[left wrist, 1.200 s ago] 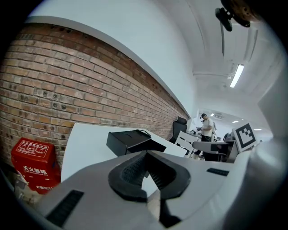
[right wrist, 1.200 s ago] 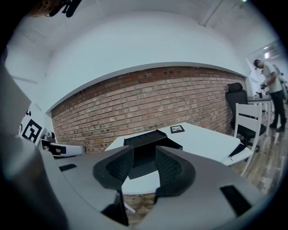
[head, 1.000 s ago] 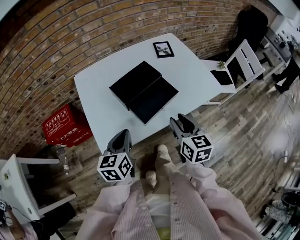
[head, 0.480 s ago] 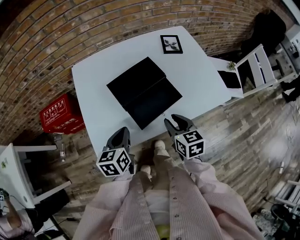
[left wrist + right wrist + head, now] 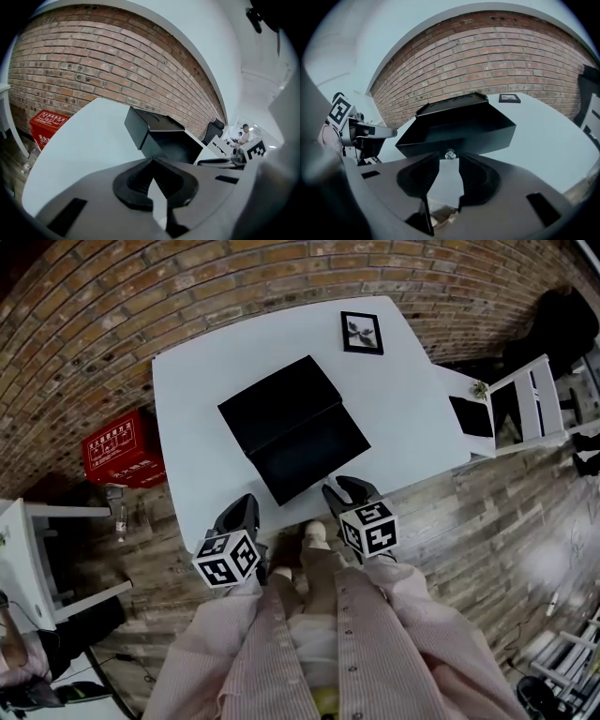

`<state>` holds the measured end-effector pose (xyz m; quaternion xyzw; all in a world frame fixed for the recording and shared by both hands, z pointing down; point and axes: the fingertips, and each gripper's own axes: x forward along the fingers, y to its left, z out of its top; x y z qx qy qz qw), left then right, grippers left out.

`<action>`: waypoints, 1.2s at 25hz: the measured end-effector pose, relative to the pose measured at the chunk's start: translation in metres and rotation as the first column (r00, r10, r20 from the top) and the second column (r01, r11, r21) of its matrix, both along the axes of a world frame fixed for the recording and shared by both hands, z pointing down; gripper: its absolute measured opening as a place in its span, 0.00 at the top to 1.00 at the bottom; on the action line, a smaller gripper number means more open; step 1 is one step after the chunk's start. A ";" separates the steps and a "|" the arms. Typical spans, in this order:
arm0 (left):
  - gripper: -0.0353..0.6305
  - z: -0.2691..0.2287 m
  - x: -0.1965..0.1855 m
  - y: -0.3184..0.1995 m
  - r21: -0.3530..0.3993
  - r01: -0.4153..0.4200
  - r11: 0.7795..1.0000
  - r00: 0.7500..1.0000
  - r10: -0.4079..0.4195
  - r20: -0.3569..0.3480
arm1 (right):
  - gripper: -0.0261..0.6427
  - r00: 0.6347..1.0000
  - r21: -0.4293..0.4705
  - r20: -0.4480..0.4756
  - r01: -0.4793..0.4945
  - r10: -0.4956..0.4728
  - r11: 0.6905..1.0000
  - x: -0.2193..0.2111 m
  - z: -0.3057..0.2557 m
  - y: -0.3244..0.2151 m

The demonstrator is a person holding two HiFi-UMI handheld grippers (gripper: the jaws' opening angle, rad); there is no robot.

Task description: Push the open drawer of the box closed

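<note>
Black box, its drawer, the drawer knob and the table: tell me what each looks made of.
Box and drawer: matte black with thin flat walls and sharp edges. Probably coated board or plastic; I cannot tell which.
Knob: clear and glinting, so glass or acrylic.
Table: smooth white with a faint sheen, likely laminate or painted board.

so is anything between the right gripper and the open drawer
Nothing visible. Only bare table lies between the right gripper and the drawer, whose small knob sits straight ahead of its open jaws.
</note>
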<state>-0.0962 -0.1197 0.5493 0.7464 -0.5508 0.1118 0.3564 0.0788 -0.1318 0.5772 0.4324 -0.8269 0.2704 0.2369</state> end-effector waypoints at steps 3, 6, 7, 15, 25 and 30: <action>0.95 0.005 0.002 0.000 -0.017 0.028 0.999 1.000 -0.028 -0.006 | 0.76 0.999 -0.020 -0.003 0.033 -0.033 0.999 -0.003 0.005 -0.004; 0.95 0.008 0.005 0.000 -0.025 0.047 0.999 0.999 -0.048 -0.009 | 0.76 0.999 -0.042 -0.012 0.052 -0.052 0.998 -0.004 0.009 -0.005; 0.95 0.008 0.006 0.001 -0.026 0.052 0.998 0.999 -0.052 -0.009 | 0.76 0.998 -0.051 -0.017 0.055 -0.056 0.997 -0.004 0.010 -0.005; 0.95 0.011 0.005 0.002 -0.036 0.076 0.996 0.997 -0.077 -0.014 | 0.84 0.995 -0.062 -0.052 0.085 -0.088 0.994 -0.008 0.015 -0.005; 0.95 0.014 0.005 0.000 -0.057 0.044 0.997 0.999 -0.045 -0.017 | 0.84 0.997 -0.084 -0.050 0.060 -0.064 0.995 -0.008 0.015 -0.006; 0.95 0.014 0.003 -0.004 -0.059 0.022 0.998 1.000 -0.024 -0.021 | 0.84 0.997 -0.089 -0.057 0.043 -0.048 0.995 -0.008 0.014 -0.007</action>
